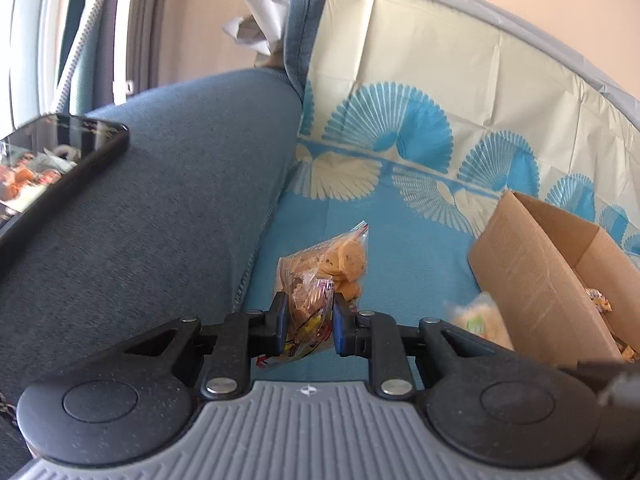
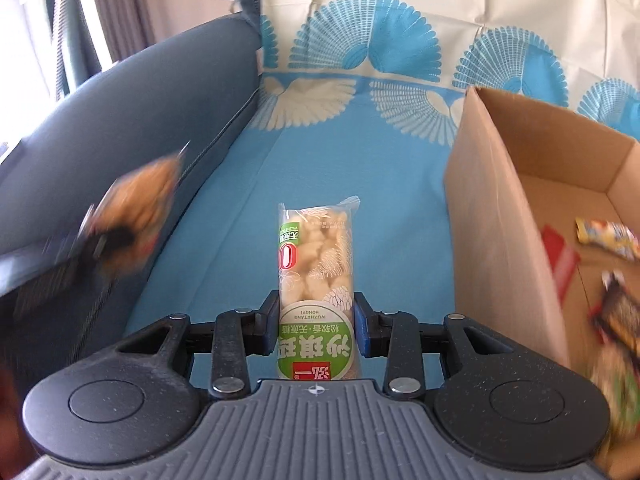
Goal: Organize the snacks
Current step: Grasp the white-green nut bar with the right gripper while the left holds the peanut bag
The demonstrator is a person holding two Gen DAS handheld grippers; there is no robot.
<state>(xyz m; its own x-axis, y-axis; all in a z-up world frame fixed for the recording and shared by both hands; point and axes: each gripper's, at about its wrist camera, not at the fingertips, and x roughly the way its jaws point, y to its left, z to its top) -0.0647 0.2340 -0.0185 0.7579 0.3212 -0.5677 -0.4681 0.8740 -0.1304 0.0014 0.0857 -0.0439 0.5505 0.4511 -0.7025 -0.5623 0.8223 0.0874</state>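
Note:
My left gripper (image 1: 309,312) is shut on a clear bag of cookies (image 1: 336,260), held above the blue patterned cloth (image 1: 400,248). That bag appears blurred at the left of the right wrist view (image 2: 140,208). My right gripper (image 2: 316,316) is shut on a long green-and-white snack pack (image 2: 316,248), which sticks out forward between the pads. The pack is seen as a blur (image 1: 480,316) beside the open cardboard box (image 1: 532,272) in the left wrist view. In the right wrist view the box (image 2: 500,220) stands just right of my gripper.
Several wrapped snacks (image 2: 608,236) lie inside the box. A dark phone (image 1: 52,168) rests on the grey-blue sofa armrest (image 1: 160,200) to the left. The cloth runs up the sofa back (image 2: 400,0) behind.

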